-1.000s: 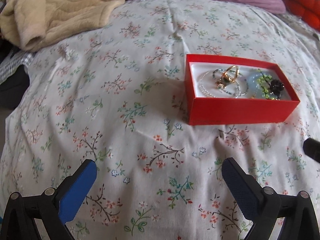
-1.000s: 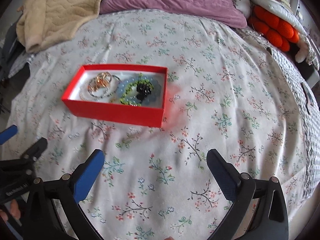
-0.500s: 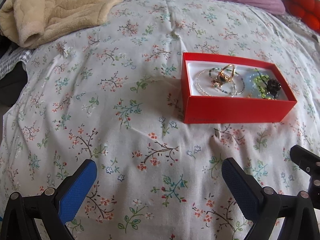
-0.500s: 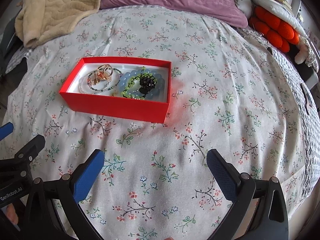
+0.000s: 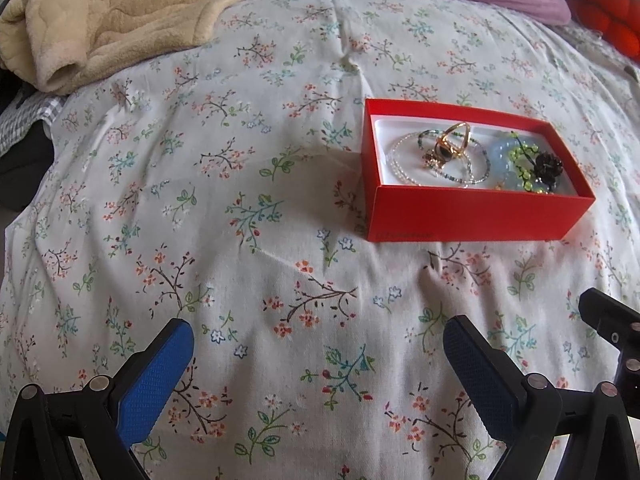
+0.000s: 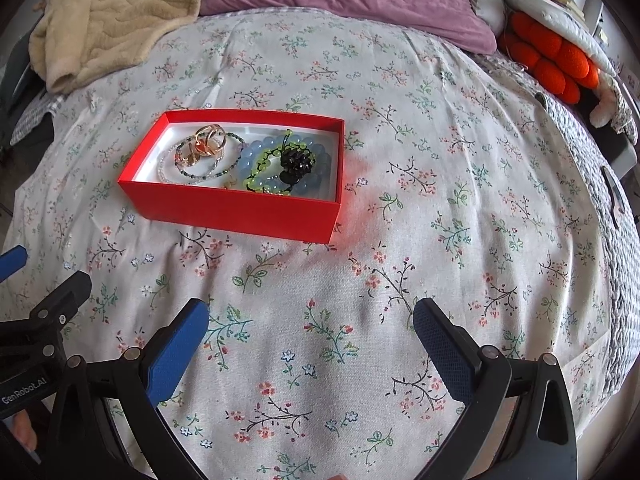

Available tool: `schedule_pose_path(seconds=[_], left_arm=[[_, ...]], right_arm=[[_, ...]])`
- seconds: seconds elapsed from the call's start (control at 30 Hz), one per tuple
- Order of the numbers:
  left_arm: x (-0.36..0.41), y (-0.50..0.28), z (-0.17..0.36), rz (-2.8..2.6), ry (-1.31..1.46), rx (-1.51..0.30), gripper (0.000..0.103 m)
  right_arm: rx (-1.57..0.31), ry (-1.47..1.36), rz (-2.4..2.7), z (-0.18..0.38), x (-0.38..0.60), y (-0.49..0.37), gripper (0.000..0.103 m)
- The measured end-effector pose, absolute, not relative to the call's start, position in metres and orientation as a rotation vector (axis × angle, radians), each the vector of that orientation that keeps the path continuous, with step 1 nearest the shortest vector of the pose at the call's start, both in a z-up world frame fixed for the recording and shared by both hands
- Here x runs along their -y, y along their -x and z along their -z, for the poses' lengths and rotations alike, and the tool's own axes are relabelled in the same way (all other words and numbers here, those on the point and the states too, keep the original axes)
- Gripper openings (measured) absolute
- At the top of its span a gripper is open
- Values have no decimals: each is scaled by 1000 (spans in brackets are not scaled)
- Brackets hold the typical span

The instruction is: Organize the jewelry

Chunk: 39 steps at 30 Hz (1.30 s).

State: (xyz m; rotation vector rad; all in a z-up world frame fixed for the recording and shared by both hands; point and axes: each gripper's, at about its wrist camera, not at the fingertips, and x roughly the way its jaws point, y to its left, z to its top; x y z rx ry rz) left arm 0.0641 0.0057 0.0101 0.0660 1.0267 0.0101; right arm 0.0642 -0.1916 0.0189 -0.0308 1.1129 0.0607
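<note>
A red open box point(image 5: 464, 218) point(image 6: 236, 210) sits on the floral bedsheet. It holds gold rings point(image 5: 452, 144) point(image 6: 208, 142), thin beaded strands point(image 6: 188, 168), a blue bead bracelet point(image 6: 312, 180), a green bead bracelet point(image 6: 264, 160) and a black ornament point(image 5: 550, 166) point(image 6: 296, 164). My left gripper point(image 5: 316, 340) is open and empty, nearer than the box and to its left. My right gripper point(image 6: 310, 324) is open and empty, nearer than the box and to its right. The left gripper shows at the left edge of the right wrist view point(image 6: 44, 312).
A beige fleece blanket point(image 5: 112, 12) point(image 6: 116, 16) lies at the far left. A purple pillow point(image 6: 348, 0) lies at the head of the bed. An orange bobbled cushion point(image 6: 552, 56) sits far right. The bed edge drops off at left and right.
Both grippers have drawn back and risen slightly, so the box sits a little farther away and more of its inside shows. Both stay open and empty. The box has not moved.
</note>
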Motion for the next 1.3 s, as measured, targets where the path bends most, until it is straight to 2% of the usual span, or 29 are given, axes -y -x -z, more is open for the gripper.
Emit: schedule_pose_path(seconds=[1.3], left_arm=[[-9,-64,-11,-19,-43,-1037,102]], right_arm=[[-1130,17,-56,-16,192,-65,103]])
